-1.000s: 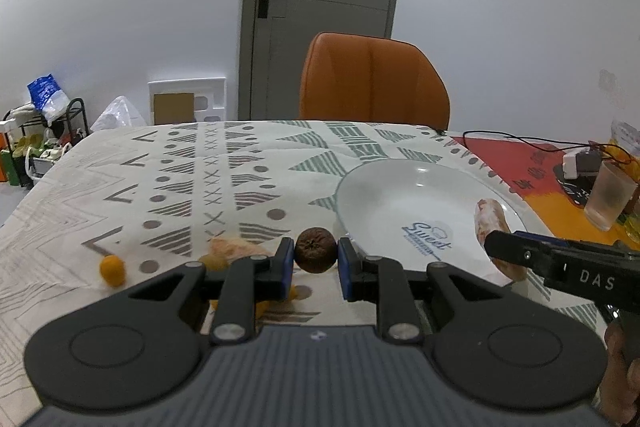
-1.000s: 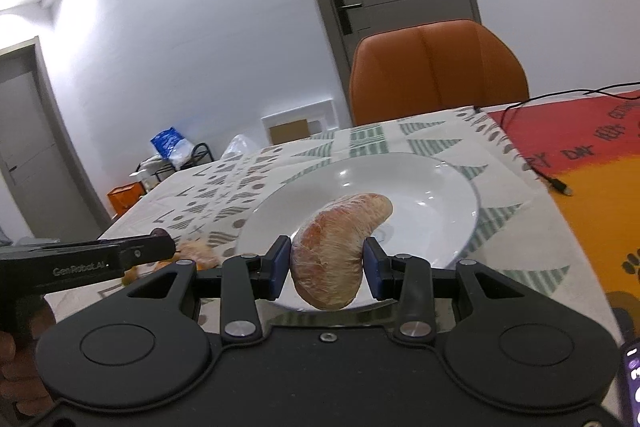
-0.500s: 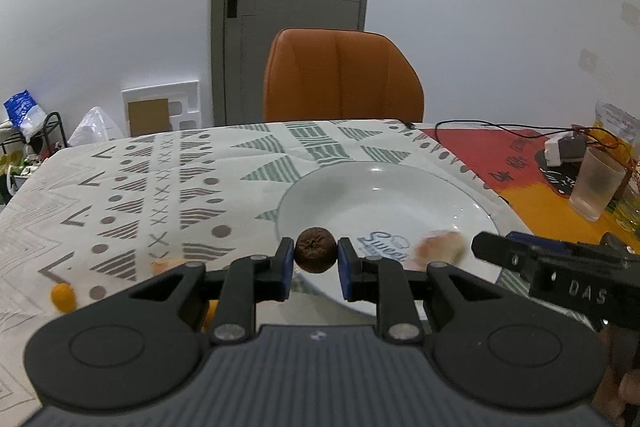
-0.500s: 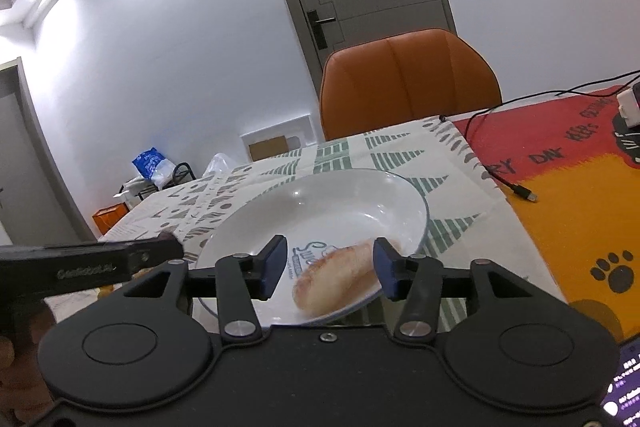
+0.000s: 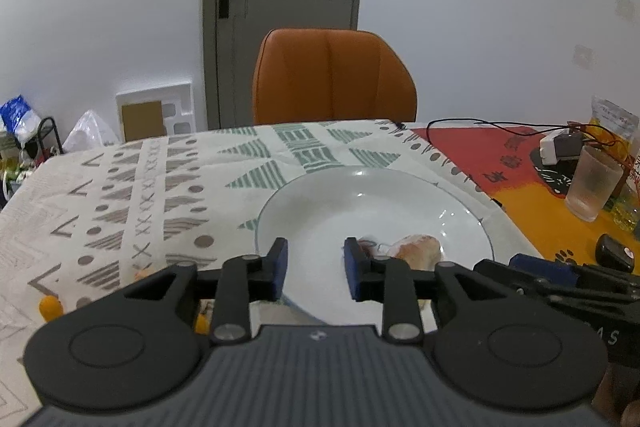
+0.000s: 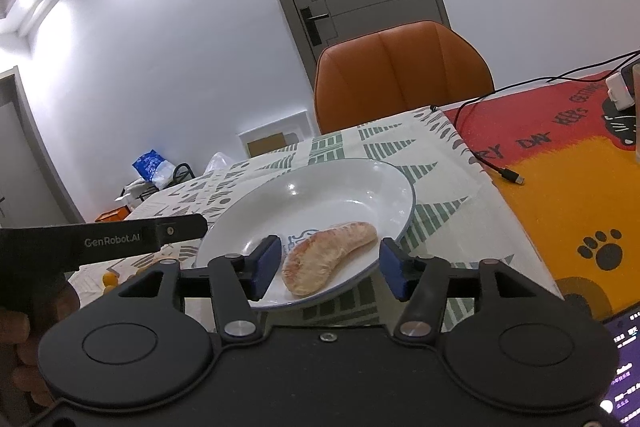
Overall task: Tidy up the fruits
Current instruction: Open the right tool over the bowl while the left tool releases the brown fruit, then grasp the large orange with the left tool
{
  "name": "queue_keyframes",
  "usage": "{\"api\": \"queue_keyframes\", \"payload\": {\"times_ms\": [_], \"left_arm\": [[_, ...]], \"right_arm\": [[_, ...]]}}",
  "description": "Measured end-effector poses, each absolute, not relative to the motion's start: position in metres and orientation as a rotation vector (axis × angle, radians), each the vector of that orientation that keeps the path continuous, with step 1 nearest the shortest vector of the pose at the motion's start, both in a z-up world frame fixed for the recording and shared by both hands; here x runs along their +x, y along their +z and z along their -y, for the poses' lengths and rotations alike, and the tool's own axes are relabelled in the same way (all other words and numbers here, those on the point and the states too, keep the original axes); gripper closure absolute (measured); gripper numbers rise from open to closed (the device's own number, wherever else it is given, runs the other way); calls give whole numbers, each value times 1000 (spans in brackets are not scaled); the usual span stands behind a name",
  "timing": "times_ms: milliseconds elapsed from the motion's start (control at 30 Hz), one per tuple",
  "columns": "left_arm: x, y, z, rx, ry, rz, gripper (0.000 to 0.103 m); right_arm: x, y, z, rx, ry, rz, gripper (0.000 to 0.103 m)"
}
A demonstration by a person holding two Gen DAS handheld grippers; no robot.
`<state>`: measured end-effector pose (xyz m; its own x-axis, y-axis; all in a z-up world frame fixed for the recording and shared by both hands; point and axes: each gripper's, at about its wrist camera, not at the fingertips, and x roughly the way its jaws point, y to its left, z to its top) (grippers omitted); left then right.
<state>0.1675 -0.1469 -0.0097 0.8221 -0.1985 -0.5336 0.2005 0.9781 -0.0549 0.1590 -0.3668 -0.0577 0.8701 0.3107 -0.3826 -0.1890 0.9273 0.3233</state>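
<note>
A white plate (image 5: 460,203) (image 6: 396,183) sits on the patterned tablecloth. A peeled pink citrus segment (image 6: 328,257) (image 5: 418,247) lies in it near the front rim. My right gripper (image 6: 330,267) hangs just above the segment; its jaws are opening and the pads stand clear of it. My left gripper (image 5: 316,267) is over the plate's near left part, its jaws opening with nothing between them. A small reddish-brown bit (image 5: 366,243) peeks out beyond its right finger; whether it is the round brown fruit is unclear. Small orange fruits (image 5: 50,307) (image 6: 110,279) lie on the cloth to the left.
An orange chair (image 5: 332,79) stands behind the table. On the red and orange mat (image 5: 520,179) to the right are a frosted cup (image 5: 592,187), a charger with cables (image 5: 560,147) and a dark device (image 5: 616,253). A lit screen (image 6: 624,367) is at lower right.
The left gripper moved over the plate and let go of the round brown fruit. The right gripper opened, and the citrus segment dropped onto the plate.
</note>
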Motion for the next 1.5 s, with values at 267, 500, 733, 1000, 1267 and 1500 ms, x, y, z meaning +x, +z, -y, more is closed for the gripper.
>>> {"api": "queue_keyframes", "payload": {"times_ms": [267, 500, 733, 1000, 1267, 1500], "left_arm": [[159, -10, 120, -33, -122, -577, 35], [148, -8, 96, -51, -59, -560, 24], [137, -14, 73, -64, -7, -577, 22], [125, -20, 51, -91, 43, -580, 22], [115, -27, 36, -114, 61, -589, 22], [110, -39, 24, -146, 66, -615, 22]], "right_arm": [[159, -59, 358, 280, 282, -448, 32], [157, -57, 344, 253, 285, -441, 22], [155, -57, 332, 244, 303, -446, 17], [152, -57, 312, 219, 337, -451, 14], [148, -55, 293, 195, 369, -462, 13], [145, -55, 274, 162, 399, -473, 13]]}}
